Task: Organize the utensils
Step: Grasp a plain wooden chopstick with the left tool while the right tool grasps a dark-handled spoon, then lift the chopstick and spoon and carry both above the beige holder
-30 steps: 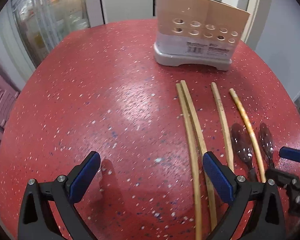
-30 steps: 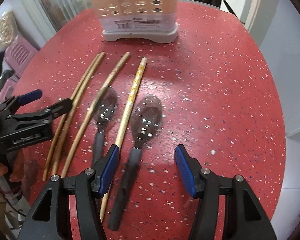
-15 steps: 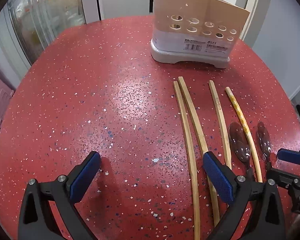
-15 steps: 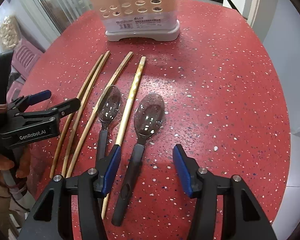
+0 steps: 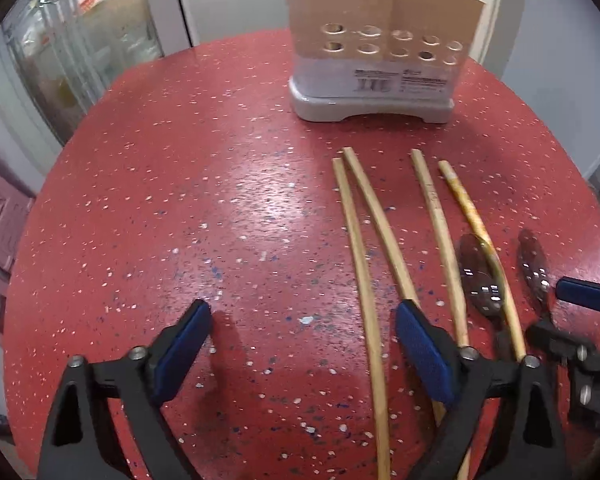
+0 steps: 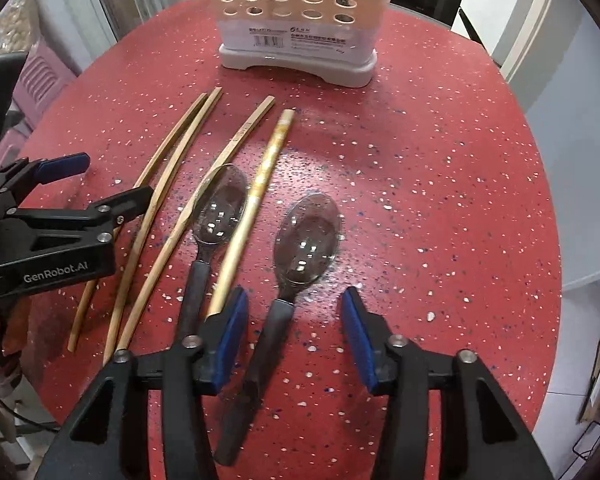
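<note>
Several wooden chopsticks [image 6: 168, 184] lie side by side on the red speckled table [image 6: 440, 200]; they also show in the left wrist view [image 5: 360, 264]. Two black-handled spoons lie beside them, one [image 6: 216, 216] among the chopsticks and one [image 6: 306, 236] to the right. A beige utensil holder [image 6: 300, 20] with round holes stands at the back, also in the left wrist view [image 5: 376, 52]. My right gripper [image 6: 294, 332] is open, straddling the right spoon's handle. My left gripper [image 5: 300, 344] is open and empty, its right finger over the left chopsticks.
The left gripper [image 6: 76, 188] shows at the left of the right wrist view. A pink crate [image 5: 0, 216] stands off the table's left side. A glass-fronted cabinet [image 5: 80, 52] and white walls ring the round table's edge.
Both grippers have moved forward towards the holder. The right gripper has come lower over the right spoon's handle. Both stay open.
</note>
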`<state>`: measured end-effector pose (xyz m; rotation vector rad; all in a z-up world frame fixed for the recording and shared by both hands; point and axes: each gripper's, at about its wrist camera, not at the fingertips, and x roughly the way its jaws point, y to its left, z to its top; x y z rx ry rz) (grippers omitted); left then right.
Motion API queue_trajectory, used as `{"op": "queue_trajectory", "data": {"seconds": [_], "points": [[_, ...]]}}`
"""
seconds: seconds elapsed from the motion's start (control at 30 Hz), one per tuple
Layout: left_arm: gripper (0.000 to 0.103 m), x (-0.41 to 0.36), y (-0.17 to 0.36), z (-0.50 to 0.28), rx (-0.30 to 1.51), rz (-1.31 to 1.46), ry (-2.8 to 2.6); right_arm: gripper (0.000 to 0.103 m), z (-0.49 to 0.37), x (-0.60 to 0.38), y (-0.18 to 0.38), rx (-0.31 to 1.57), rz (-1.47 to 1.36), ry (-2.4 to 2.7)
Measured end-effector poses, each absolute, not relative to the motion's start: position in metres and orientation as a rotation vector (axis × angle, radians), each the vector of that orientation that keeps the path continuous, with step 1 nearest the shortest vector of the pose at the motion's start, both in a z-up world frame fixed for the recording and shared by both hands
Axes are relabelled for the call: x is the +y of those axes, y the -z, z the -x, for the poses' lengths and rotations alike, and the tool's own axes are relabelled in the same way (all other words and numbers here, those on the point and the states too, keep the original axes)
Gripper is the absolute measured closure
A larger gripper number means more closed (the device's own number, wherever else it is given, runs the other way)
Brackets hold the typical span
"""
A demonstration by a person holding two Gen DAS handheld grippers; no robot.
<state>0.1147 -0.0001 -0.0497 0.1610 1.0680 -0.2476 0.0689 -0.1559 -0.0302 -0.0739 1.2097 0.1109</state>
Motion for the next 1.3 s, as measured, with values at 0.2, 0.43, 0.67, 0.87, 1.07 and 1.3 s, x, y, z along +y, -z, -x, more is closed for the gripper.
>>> {"op": "queue_trajectory", "data": {"seconds": [0.2, 0.43, 0.67, 0.87, 1.07, 1.3], "points": [[0.049, -0.020, 0.042, -0.105, 1.070, -0.196, 0.353, 0.091, -0.068, -0.172, 0.029, 1.206, 0.033, -0.133], [0.072, -0.021, 0.043, -0.090, 1.033, -0.118, 0.360, 0.091, -0.059, -0.189, 0.018, 1.144, -0.085, -0.203], [0.072, 0.000, 0.020, -0.083, 0.950, -0.013, 0.334, 0.091, -0.055, -0.206, -0.003, 1.071, -0.166, -0.254], [0.072, 0.008, -0.016, -0.086, 0.856, 0.064, 0.317, 0.091, -0.059, -0.211, -0.026, 1.003, -0.196, -0.288], [0.072, 0.007, -0.054, -0.093, 0.763, 0.097, 0.321, 0.091, -0.071, -0.215, -0.053, 0.935, -0.210, -0.310], [0.072, 0.006, -0.101, -0.104, 0.658, 0.119, 0.330, 0.091, -0.087, -0.225, -0.090, 0.848, -0.220, -0.320]]}}
